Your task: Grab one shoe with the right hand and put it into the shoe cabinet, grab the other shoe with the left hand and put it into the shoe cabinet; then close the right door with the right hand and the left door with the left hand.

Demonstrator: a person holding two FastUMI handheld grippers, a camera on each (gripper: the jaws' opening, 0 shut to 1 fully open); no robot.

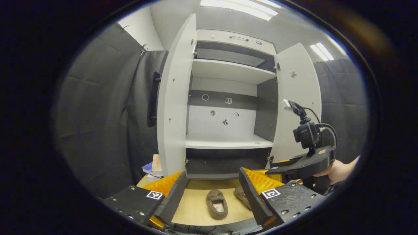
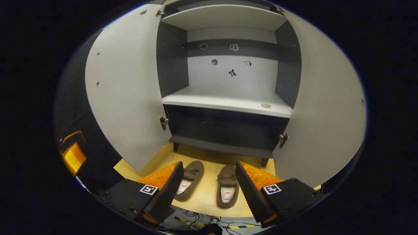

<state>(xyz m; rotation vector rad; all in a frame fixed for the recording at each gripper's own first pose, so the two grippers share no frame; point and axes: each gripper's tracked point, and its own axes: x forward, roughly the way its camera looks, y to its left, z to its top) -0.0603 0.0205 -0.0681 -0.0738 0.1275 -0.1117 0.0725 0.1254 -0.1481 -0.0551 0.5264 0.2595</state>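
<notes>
Two brown slippers lie on the wooden board in front of the open shoe cabinet [image 2: 225, 101]. In the right gripper view the left slipper [image 2: 189, 179] and the right slipper [image 2: 227, 186] lie side by side between and just beyond my right gripper's [image 2: 209, 191] open fingers. In the left gripper view one slipper [image 1: 217, 204] lies between my left gripper's [image 1: 212, 199] open fingers, and the other slipper [image 1: 242, 195] is partly hidden behind the right finger. A hand [image 1: 339, 169] holds the right gripper [image 1: 277, 170] low at the right, near the right door. Neither gripper holds anything.
Both cabinet doors stand wide open: the left door [image 2: 127, 98] and the right door [image 2: 323, 114]. The middle shelf carries a small round object [image 2: 266, 105]. Books [image 1: 152, 166] lie left of the cabinet. Cables [image 2: 209, 217] run below the board's front edge.
</notes>
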